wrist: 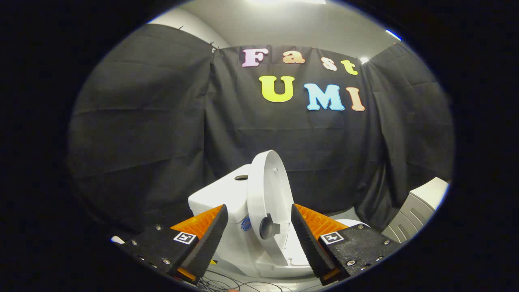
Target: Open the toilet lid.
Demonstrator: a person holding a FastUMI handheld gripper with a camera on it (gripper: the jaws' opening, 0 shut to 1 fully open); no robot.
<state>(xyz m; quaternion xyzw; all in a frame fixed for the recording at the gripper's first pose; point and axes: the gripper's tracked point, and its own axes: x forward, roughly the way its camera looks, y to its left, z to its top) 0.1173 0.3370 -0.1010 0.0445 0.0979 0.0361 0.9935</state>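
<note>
Gripper (258, 233): fingers spread apart, gripping nothing; toilet lid (269, 194) raised upright just ahead between them, leaning against white tank (221, 196); cables (239, 284) on floor beneath fingers

Gripper cam is sitting low and close, looking level past parted fingers (211, 237) at raised toilet lid (269, 198), 12 o'clock.
</note>
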